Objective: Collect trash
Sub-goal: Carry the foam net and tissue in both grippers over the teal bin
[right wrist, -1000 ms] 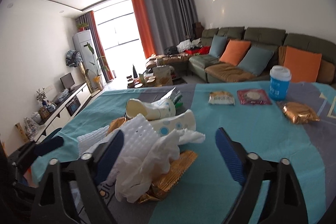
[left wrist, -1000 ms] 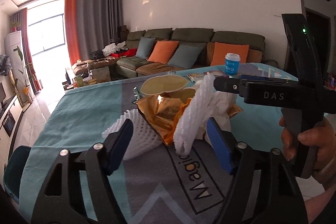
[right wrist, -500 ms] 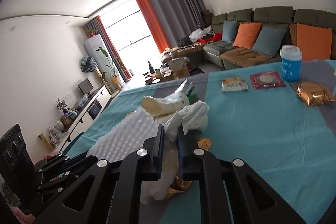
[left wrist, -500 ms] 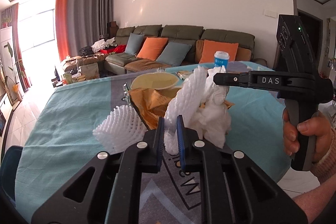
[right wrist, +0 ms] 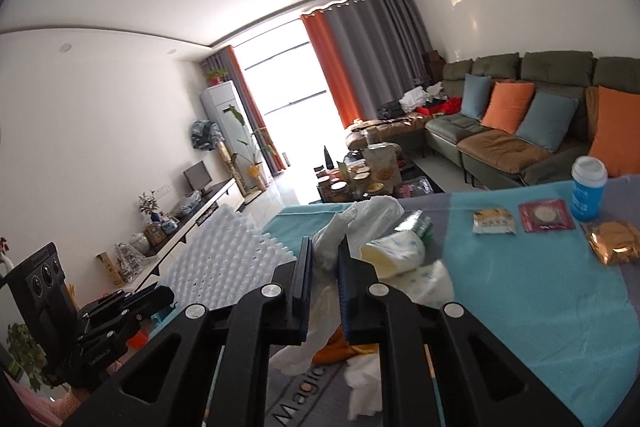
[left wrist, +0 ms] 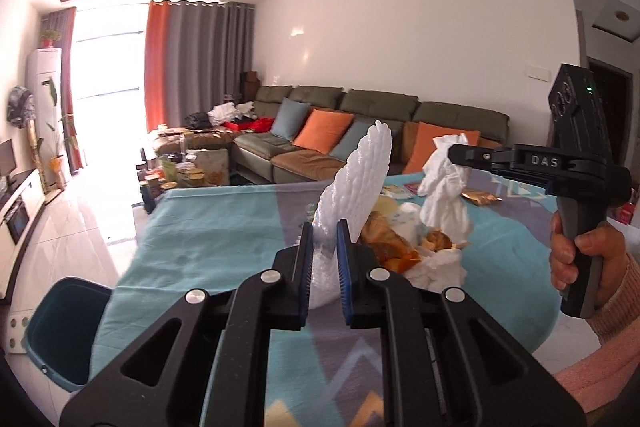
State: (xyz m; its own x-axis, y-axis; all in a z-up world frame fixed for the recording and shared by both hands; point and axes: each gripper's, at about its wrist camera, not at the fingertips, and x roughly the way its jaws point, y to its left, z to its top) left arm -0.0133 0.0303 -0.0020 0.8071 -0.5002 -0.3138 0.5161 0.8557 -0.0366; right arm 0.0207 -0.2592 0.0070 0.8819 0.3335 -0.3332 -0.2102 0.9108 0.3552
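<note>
A heap of trash lies on the teal-clothed table (left wrist: pixel 208 239): a gold wrapper (left wrist: pixel 390 239), a squashed paper cup (right wrist: pixel 394 255) and white paper. My left gripper (left wrist: pixel 323 259) is shut on a white foam fruit net (left wrist: pixel 356 179), which stands up out of its pads. The net (right wrist: pixel 224 259) also shows at the left of the right wrist view, beside the left gripper (right wrist: pixel 152 297). My right gripper (right wrist: pixel 324 267) is shut on a crumpled white tissue (right wrist: pixel 360 219). From the left wrist view this tissue (left wrist: pixel 444 195) hangs from the right gripper (left wrist: pixel 452 151), raised over the heap.
A teal waste bin (left wrist: pixel 64 331) stands on the floor by the table's left edge. Farther along the table are a blue cup (right wrist: pixel 588 193), two flat snack packets (right wrist: pixel 493 221) and a gold packet (right wrist: pixel 614 241). A sofa and a cluttered coffee table lie beyond.
Both grippers went from open to shut, the left on the foam net and the right on the tissue, then rose with them. The left view swung left, and the bin came into sight.
</note>
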